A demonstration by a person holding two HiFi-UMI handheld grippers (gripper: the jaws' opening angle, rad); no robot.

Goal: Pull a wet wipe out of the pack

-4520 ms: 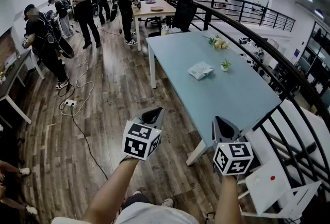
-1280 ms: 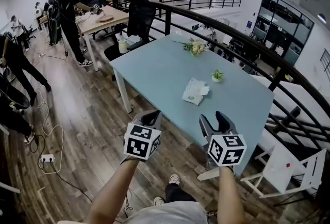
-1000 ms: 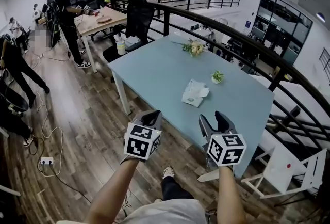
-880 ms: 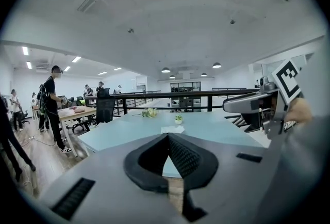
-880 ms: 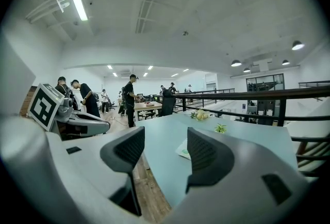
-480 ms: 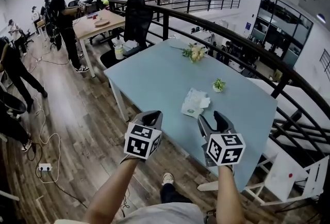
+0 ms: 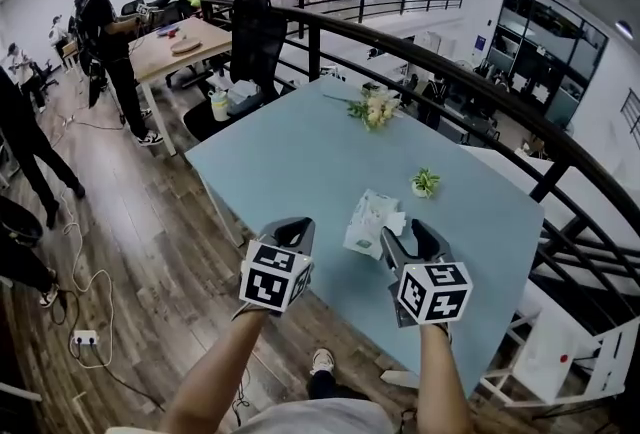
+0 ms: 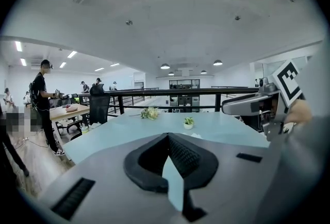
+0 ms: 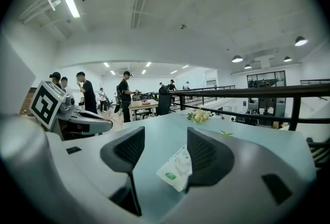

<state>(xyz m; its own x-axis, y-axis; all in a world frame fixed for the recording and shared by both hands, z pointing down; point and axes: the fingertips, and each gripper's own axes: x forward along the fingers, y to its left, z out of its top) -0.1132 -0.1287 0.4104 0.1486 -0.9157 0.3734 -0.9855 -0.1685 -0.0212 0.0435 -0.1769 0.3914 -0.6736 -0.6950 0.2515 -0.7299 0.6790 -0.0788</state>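
So, the wet wipe pack [image 7: 366, 222] lies flat on the blue table [image 7: 280, 147] near the front edge, just ahead of both grippers, and neither's touching it. Right gripper [image 7: 408, 234] has its jaws apart w/ the pack lined up between them but further out. Left gripper [image 7: 292, 225] has its tips together, nothing in it. Imo the pack's light, soft, slick film and prob lifts w/ the wipe. Pin one end, then pinch the wipe at the top opening.
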